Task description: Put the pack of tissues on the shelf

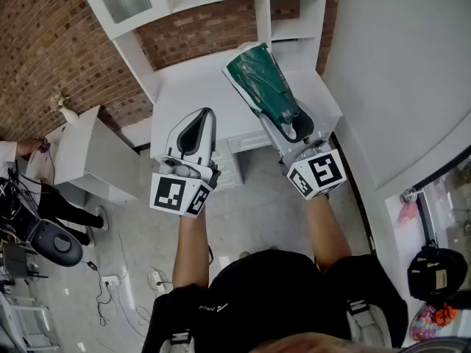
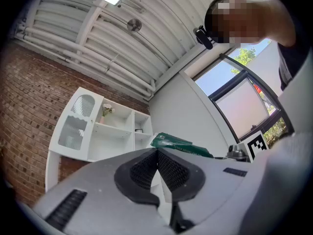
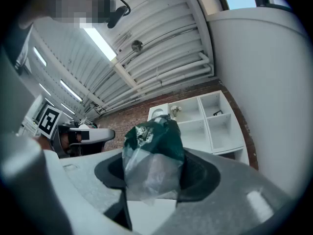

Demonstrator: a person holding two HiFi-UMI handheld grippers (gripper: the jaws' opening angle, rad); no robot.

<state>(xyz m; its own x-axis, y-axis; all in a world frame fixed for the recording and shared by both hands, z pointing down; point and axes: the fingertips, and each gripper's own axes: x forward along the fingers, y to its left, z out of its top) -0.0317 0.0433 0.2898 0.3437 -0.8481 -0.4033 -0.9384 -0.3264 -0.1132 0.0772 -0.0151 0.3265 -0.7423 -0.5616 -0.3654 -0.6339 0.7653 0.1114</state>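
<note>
jaws of the right gripper (image 1: 291, 127) clamped on the clear end of the pack of tissues (image 1: 261, 79), raised before the white shelf (image 1: 263, 13); left gripper (image 1: 200, 123) jaws together, holding nothing; grip seemingly on loose wrapper only, so the pack may slip free when tilted in.

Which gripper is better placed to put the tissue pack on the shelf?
Right. The right gripper clamps the tissue pack, aimed toward the shelf; the left gripper is shut, empty.
</note>
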